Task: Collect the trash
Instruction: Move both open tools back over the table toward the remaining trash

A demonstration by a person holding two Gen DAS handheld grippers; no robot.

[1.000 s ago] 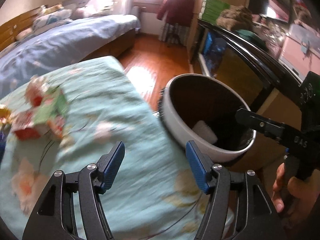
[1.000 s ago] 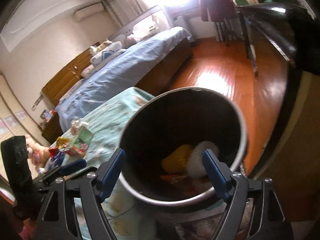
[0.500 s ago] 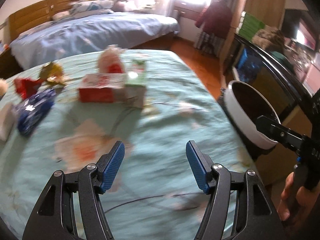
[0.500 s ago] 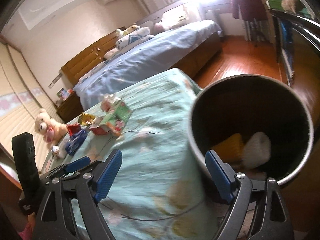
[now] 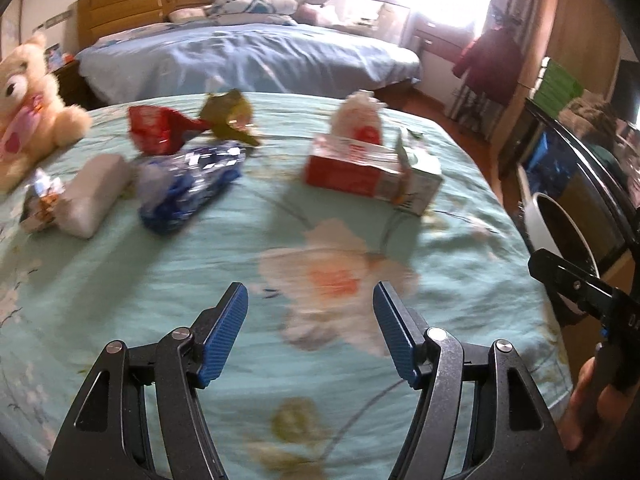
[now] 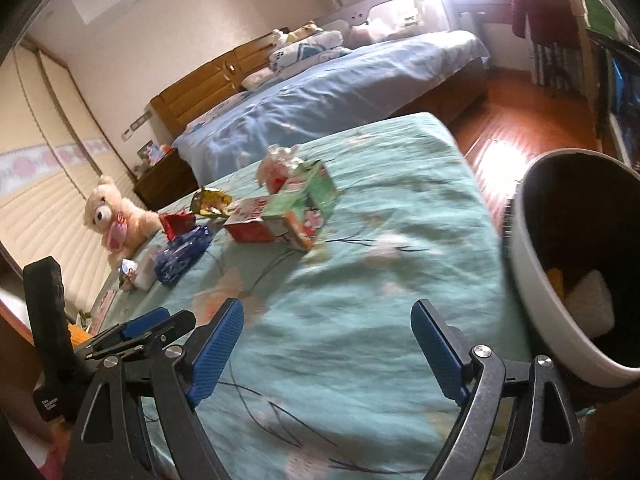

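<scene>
Trash lies across the teal floral bedspread (image 5: 460, 280): a red-and-white carton (image 5: 352, 168) against a green carton (image 5: 420, 184), a blue wrapper (image 5: 192, 184), a red wrapper (image 5: 158, 130), a yellow-green wrapper (image 5: 230, 114) and a silver wrapper (image 5: 40, 200). My left gripper (image 5: 310, 332) hovers open over the bare spread, well short of them. Beside it my right gripper (image 6: 328, 348) is also open and empty, the same cartons (image 6: 280, 216) far ahead. The white bin (image 6: 532, 300) stands at the bed's right edge, holding a yellow piece (image 6: 556, 280) and a white piece (image 6: 592, 304).
A teddy bear (image 5: 28, 100) and a white tissue pack (image 5: 94, 196) sit at the spread's left end. A blue-covered bed (image 5: 248, 60) lies beyond, with wooden floor (image 6: 512, 148) between it and a dark cabinet (image 5: 580, 184) on the right.
Both views have swung left from the bin onto the bedspread. The bin slid to the right edge and the trash pile came into full view. Both grippers stayed open and empty.
</scene>
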